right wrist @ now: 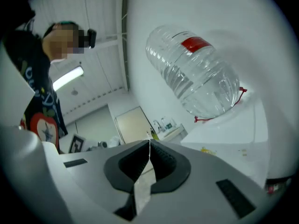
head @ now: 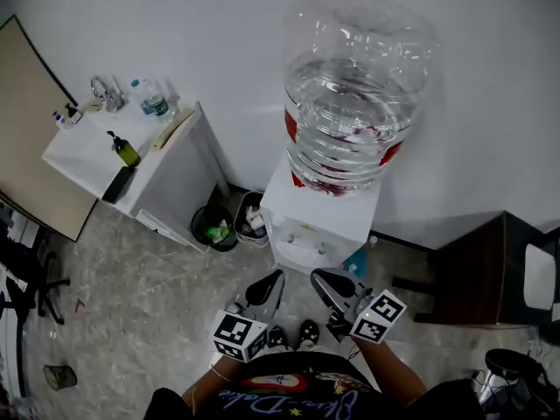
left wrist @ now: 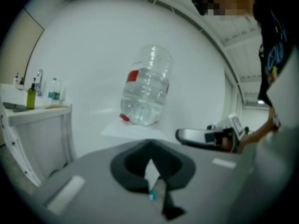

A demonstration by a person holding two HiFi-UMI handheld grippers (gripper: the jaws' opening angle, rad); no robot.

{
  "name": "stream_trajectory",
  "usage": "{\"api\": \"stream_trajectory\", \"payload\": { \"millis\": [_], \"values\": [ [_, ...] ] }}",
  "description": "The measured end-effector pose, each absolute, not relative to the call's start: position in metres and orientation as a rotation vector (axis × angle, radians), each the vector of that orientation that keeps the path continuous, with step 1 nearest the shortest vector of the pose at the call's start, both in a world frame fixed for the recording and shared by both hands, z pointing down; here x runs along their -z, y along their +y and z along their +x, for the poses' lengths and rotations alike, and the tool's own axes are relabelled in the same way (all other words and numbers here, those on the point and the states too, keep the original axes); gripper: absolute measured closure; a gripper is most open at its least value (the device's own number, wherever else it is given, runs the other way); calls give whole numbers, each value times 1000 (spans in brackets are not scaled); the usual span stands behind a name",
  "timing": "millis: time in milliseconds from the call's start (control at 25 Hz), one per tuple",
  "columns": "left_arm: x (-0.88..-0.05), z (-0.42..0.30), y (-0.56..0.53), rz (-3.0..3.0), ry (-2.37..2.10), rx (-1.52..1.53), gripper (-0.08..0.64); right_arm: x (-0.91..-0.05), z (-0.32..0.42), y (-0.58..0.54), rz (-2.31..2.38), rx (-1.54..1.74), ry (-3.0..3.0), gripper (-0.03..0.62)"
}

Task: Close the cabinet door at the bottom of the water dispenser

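The white water dispenser (head: 319, 227) stands against the wall with a large clear bottle (head: 354, 94) on top. Its bottom cabinet door is hidden below the dispenser's top in the head view and shows in neither gripper view. My left gripper (head: 276, 278) and right gripper (head: 317, 276) hover side by side just in front of the dispenser, both shut and holding nothing. In the left gripper view the shut left gripper (left wrist: 149, 147) points up at the bottle (left wrist: 145, 85). The right gripper (right wrist: 149, 143) has its jaws pressed together below the bottle (right wrist: 196, 73).
A white sink cabinet (head: 96, 169) with a green soap bottle (head: 125, 150) stands to the left. Two waste bins (head: 214, 227) sit between it and the dispenser. A dark wooden table (head: 486, 269) is at the right. A can (head: 59, 376) lies on the floor.
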State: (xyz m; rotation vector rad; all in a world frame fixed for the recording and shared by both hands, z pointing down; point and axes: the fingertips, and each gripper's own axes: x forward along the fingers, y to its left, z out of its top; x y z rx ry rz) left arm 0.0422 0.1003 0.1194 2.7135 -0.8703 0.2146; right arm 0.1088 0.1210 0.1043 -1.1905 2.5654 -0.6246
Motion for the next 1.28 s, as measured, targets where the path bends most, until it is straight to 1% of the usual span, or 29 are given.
{"api": "stream_trajectory", "payload": {
  "millis": [120, 240, 480, 720, 1080, 1280],
  "values": [
    [-87, 45, 104, 2731, -873, -139, 563, -72, 120, 123, -1226, 624, 2472, 575],
    [-72, 45, 109, 2755, -851, -137, 563, -64, 116, 135, -1232, 646, 2490, 577],
    [-78, 56, 125, 2814, -811, -185, 563, -77, 116, 167, -1209, 638, 2496, 577],
    [-59, 49, 123, 2784, -817, -119, 563, -67, 115, 165, -1213, 675, 2453, 577],
    [-69, 51, 141, 2779, -761, -157, 563, -64, 107, 175, -1192, 657, 2455, 577],
    [-65, 39, 136, 2747, -776, -89, 563, -70, 102, 174, -1190, 675, 2416, 577]
  ]
}}
